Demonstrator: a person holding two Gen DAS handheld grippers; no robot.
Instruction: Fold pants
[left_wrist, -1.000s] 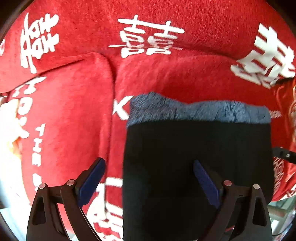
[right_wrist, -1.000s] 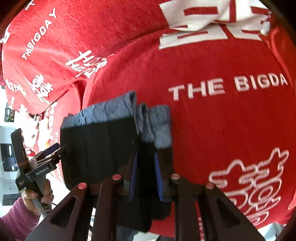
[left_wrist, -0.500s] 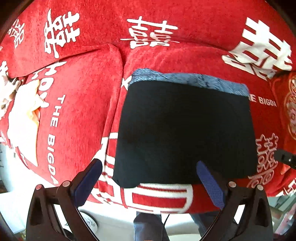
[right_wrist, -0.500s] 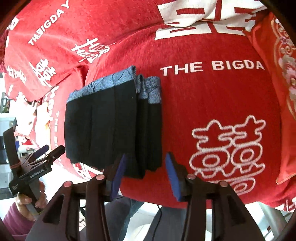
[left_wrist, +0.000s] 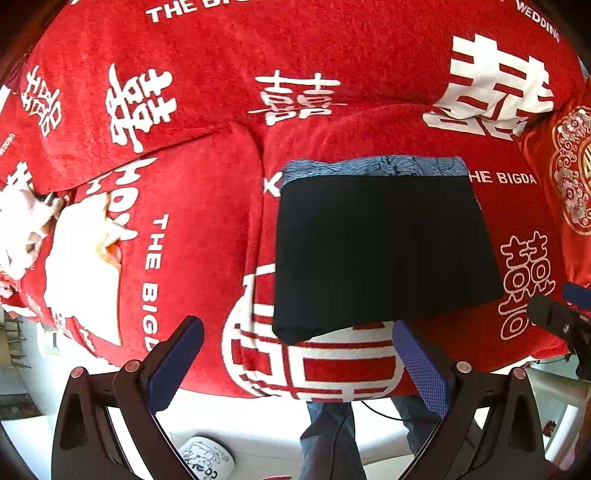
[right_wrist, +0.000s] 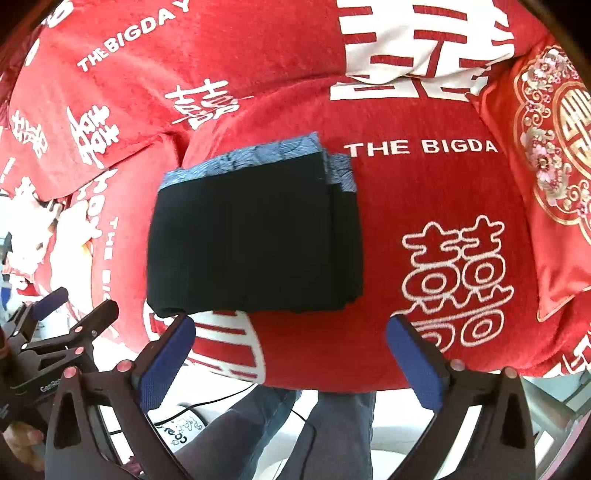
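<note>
The black pants (left_wrist: 380, 251) lie folded into a flat rectangle on the red sofa seat, with a blue-grey patterned waistband along the far edge. They also show in the right wrist view (right_wrist: 255, 236), with stacked layers at their right edge. My left gripper (left_wrist: 295, 354) is open and empty, held back above the seat's front edge. My right gripper (right_wrist: 288, 350) is open and empty, also just short of the pants. Each gripper shows at the edge of the other's view: the left gripper (right_wrist: 55, 317), the right gripper (left_wrist: 565, 317).
The red sofa cover (left_wrist: 207, 229) has white characters and lettering. A white and yellow garment (left_wrist: 85, 266) lies on the left cushion. A red embroidered cushion (right_wrist: 554, 162) stands at the right. The person's legs (right_wrist: 332, 435) and a slipper (left_wrist: 207, 461) are below the seat edge.
My right gripper has let go of the pants' right edge and opened wide. Both grippers have pulled back from the sofa, so the folded pants lie free on the seat.
</note>
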